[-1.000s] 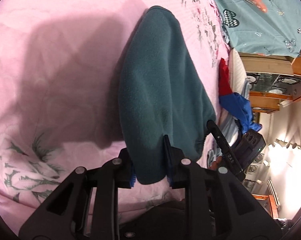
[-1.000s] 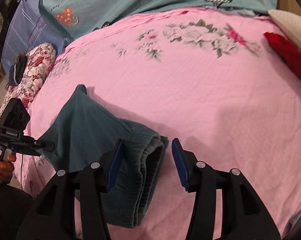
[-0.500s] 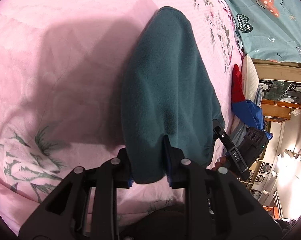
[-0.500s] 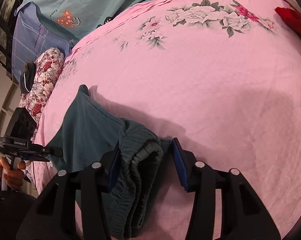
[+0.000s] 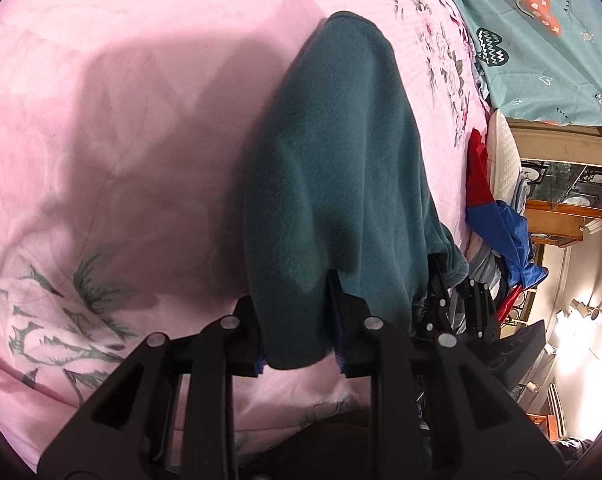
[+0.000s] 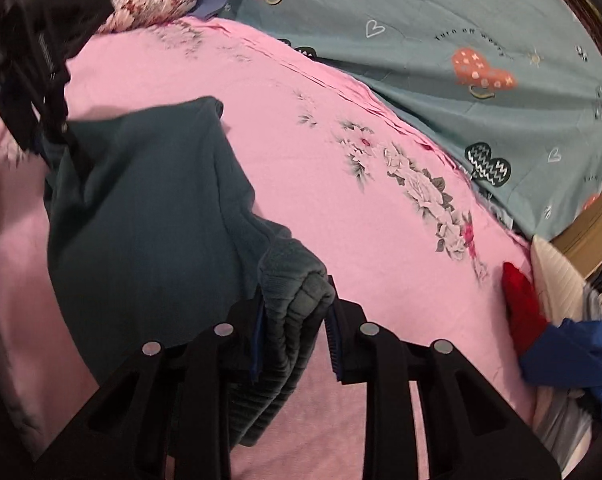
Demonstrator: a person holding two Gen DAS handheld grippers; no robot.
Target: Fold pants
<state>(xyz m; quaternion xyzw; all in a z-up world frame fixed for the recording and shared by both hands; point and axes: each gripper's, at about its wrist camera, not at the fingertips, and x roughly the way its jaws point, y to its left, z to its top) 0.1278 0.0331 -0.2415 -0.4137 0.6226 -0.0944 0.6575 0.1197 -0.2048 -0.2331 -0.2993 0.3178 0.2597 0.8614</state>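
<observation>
Pinching teal pants (image 5: 341, 184), both hand-held grippers (image 5: 299, 320) (image 6: 293, 316), fingertips partly cloth-hidden.

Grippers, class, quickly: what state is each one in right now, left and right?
Left tool: closed on the pants, at a plain edge.
Right tool: closed on the pants' ribbed waistband.
</observation>
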